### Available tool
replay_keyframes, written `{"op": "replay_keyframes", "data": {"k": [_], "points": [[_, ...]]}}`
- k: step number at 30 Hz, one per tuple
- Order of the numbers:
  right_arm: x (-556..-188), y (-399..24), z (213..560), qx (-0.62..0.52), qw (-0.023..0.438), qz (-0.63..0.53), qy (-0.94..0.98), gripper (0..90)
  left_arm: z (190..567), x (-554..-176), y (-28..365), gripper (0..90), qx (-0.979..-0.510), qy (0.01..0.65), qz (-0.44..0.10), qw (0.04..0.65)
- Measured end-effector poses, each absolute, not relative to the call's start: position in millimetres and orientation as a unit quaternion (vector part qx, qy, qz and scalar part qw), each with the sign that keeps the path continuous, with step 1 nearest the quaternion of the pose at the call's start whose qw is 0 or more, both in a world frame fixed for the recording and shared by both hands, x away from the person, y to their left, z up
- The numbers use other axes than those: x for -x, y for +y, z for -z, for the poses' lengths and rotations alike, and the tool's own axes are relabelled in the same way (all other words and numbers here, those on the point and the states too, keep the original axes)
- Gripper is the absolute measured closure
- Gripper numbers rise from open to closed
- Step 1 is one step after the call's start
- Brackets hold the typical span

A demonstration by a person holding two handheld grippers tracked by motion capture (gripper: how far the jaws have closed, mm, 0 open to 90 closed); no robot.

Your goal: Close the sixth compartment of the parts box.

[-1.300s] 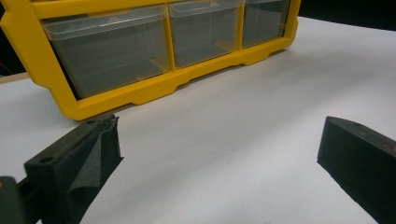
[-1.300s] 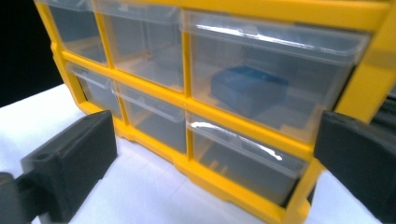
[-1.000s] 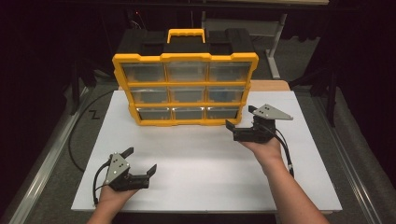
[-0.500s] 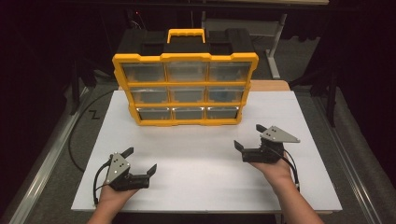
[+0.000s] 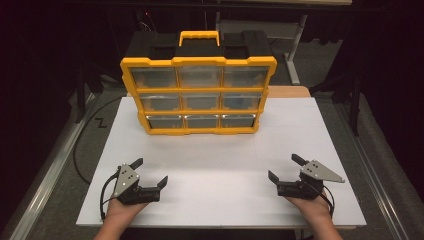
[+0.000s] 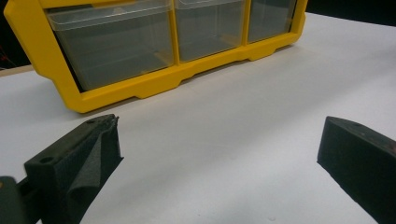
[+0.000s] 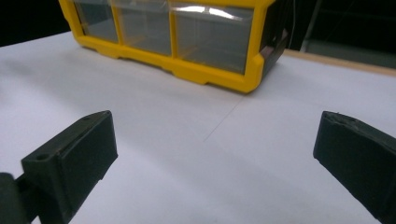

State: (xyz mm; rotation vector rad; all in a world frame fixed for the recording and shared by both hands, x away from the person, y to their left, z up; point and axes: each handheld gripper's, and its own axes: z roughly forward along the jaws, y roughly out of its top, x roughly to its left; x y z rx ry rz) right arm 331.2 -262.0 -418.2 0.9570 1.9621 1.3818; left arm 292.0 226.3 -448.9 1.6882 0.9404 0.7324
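I record a yellow and black drawer organiser (image 5: 198, 95) standing upright on the far half of the white desk (image 5: 225, 160), its front turned toward me. It has a yellow carry handle (image 5: 199, 36) on its black top and nine clear drawers in three rows of three; I cannot tell what any drawer contains.

The left hand-held gripper (image 5: 150, 172) sits at the near left corner of the desk, held in the person's left hand (image 5: 119, 212), with its jaws set wide and nothing between them. In the left gripper view, the two black jaws stand far apart over bare white surface, and the organiser's lower row of drawers (image 6: 112, 42) lies ahead, well apart from the jaws.

The right hand-held gripper (image 5: 284, 168) sits at the near right of the desk, in the right hand (image 5: 312, 210), a grey three-cornered plate (image 5: 321, 171) on top. Its jaws are also spread wide and empty. In the right gripper view, the organiser's bottom right corner (image 7: 252, 70) is ahead, well clear of the jaws.

A black cable (image 5: 87, 137) curves on the floor left of the desk
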Motion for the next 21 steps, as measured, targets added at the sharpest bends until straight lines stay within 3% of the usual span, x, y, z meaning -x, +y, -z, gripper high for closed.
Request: {"op": "replay_keyframes", "data": {"k": [21], "points": [[-334, -251, 424, -0.350, 0.277, -0.504, 0.740, 0.9, 448, -292, 228, 0.3, -0.698, 0.393, -0.306, 0.514]]}}
